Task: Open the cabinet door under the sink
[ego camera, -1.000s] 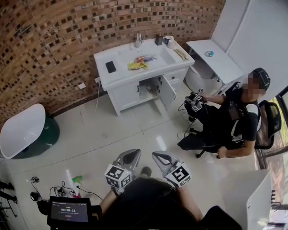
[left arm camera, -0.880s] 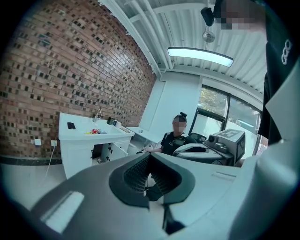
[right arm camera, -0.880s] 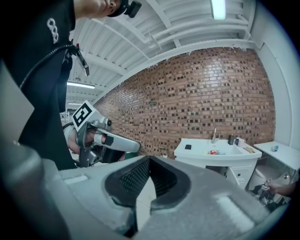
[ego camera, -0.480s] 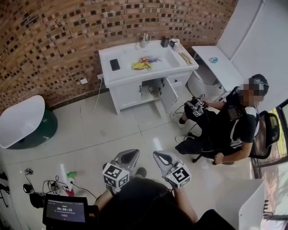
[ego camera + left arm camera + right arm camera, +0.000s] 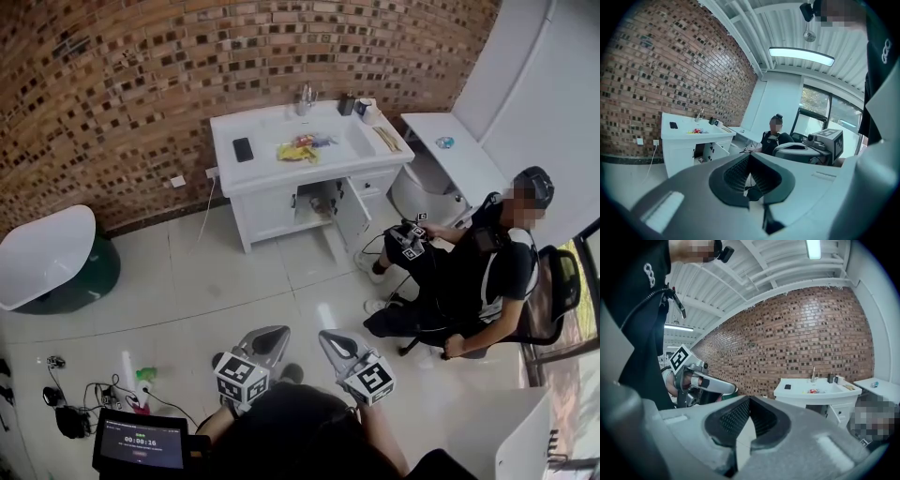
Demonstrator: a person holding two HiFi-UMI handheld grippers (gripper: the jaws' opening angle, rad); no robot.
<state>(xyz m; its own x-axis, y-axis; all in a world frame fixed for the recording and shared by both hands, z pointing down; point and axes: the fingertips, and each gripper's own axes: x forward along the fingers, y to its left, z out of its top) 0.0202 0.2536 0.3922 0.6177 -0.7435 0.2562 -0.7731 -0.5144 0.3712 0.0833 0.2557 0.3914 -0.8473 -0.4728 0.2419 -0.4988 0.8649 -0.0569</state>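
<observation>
Left gripper [image 5: 277, 332] and right gripper [image 5: 330, 337] are held closed, empty, well apart from cabinet door [image 5: 349, 208], already open; likely idle.

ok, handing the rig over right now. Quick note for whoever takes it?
Left gripper: shut, empty, held low in front of the wearer.
Right gripper: shut, empty, beside the left one.
Sink cabinet: against the brick wall, across the floor from both grippers.
Cabinet door: the one nearer the seated person stands swung open; the other front panel looks closed.
Done: that door appears open.
Left: probably nothing, but confirm. If the other panel must open too, walk over first, minding the seated person.
</observation>
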